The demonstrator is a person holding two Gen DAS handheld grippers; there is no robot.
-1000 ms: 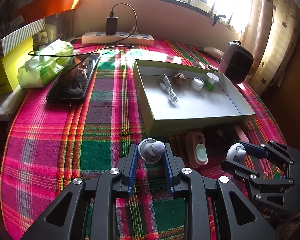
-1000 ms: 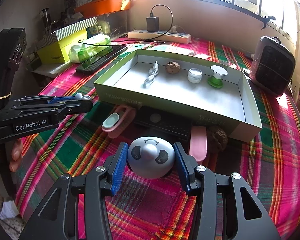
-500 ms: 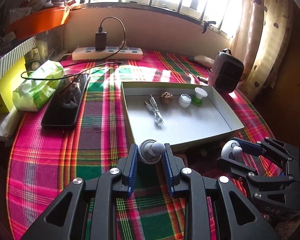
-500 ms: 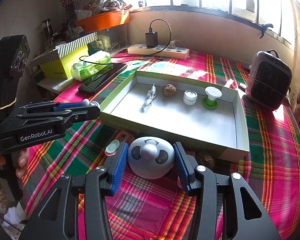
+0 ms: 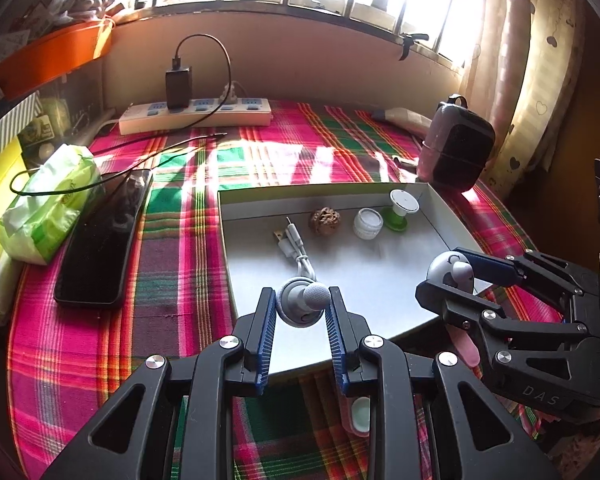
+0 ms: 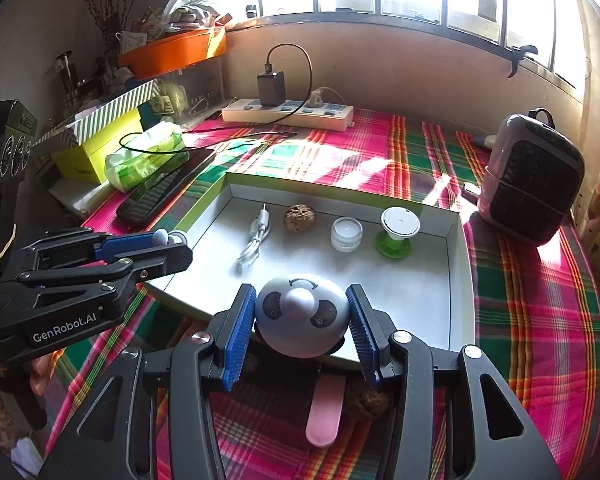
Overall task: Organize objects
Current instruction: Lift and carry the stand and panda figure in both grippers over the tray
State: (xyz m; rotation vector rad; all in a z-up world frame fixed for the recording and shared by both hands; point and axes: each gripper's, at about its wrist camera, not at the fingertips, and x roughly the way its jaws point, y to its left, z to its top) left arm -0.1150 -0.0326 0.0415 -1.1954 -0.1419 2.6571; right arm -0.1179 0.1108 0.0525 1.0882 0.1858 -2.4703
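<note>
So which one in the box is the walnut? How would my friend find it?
Find the big shallow white box on the checked cloth. Four small things sit in a row along its far wall. The walnut is second from the left, between the coiled white cable and the little white jar: the only brown, wrinkly, round one.

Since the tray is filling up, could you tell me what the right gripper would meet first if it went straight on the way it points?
Probably the bare tray floor. The right gripper, shut on the panda dome, aims short of the jar and green spool; depth is uncertain.
</note>
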